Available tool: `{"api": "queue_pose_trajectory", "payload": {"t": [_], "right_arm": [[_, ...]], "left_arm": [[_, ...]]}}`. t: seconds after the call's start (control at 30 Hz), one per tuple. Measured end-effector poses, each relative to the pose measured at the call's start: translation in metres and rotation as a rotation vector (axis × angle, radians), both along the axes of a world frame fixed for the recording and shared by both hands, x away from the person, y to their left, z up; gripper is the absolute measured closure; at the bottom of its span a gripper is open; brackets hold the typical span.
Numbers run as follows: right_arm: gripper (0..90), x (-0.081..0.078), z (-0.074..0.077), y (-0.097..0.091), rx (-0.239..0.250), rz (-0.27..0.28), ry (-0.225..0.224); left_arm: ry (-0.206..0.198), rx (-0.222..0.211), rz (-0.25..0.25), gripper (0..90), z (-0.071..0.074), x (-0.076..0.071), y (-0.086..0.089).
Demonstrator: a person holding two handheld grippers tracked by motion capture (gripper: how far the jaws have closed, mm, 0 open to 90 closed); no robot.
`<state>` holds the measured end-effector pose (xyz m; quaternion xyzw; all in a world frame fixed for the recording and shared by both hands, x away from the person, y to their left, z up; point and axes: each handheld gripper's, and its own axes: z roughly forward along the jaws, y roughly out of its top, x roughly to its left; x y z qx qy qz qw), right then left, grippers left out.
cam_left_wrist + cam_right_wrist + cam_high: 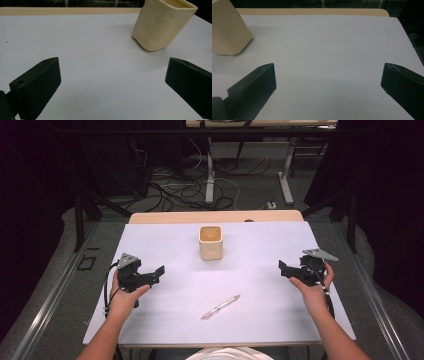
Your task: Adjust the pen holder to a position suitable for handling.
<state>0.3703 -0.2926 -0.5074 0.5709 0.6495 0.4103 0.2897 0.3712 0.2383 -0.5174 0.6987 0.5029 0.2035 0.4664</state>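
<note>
Light falls from above onto the white table, leaving the far floor and both sides dark. The cream cup casts a soft shadow. All views are grainy, the gripper views slightly bluish and soft.

From my station, the cream cup is cropped by the right gripper view's left edge, its rim clipped in the left gripper view, and the pen is too small for detail.
</note>
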Motion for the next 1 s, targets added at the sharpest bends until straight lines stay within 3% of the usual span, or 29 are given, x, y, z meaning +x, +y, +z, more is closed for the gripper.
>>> {"api": "queue_pose_trajectory", "payload": {"t": [0.47, 0.63, 0.67, 0.77, 1.0], "right_arm": [[0.0, -0.001, -0.001, 0.004, -0.005, 0.007, 0.015], [0.0, -0.003, 0.001, 0.007, -0.021, 0.015, 0.005], [0.0, -0.004, 0.001, 0.007, -0.017, 0.016, 0.005], [0.0, -0.004, 0.002, 0.008, -0.021, 0.022, -0.006], [0.0, -0.005, 0.004, 0.007, -0.013, 0.020, -0.013]], "left_arm": [[-0.006, -0.028, -0.002, 0.7, 0.007, -0.005, -0.003], [-0.010, -0.055, 0.011, 0.9, 0.013, -0.003, -0.007], [-0.015, -0.081, 0.019, 0.9, 0.016, -0.002, -0.010], [-0.021, -0.103, 0.017, 0.9, 0.023, -0.001, -0.014], [-0.008, -0.115, -0.001, 4.7, 0.030, 0.006, -0.023]]}}
